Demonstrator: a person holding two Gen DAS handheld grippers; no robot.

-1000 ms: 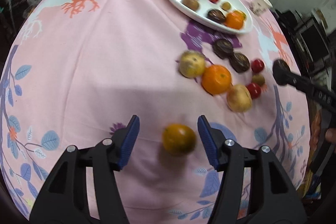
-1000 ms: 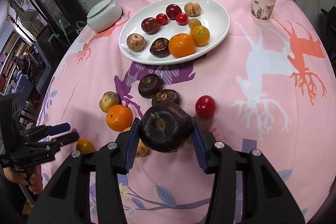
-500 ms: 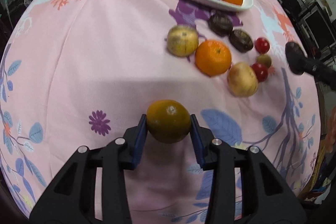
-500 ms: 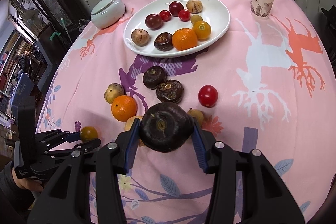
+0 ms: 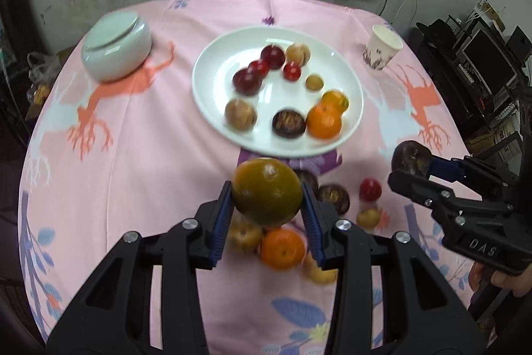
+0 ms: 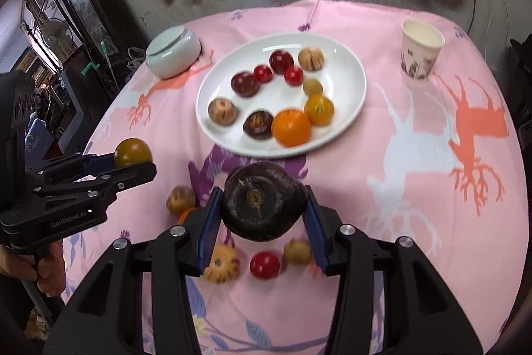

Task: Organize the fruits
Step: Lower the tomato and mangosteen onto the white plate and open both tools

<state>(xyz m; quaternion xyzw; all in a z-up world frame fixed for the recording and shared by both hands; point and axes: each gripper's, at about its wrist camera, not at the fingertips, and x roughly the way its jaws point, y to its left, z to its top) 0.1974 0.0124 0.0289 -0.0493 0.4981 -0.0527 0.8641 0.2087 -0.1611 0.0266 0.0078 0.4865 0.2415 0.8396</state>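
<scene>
While the left gripper clamps a greenish orange and the right gripper a dark fruit, loose fruit crowds the table's near edge; bare cloth flanks the plate.

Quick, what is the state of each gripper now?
Left gripper: shut on the green-orange citrus.
Right gripper: shut on the dark fruit.

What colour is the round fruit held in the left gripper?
Greenish-orange round fruit; the left wrist view shows it best.
</scene>
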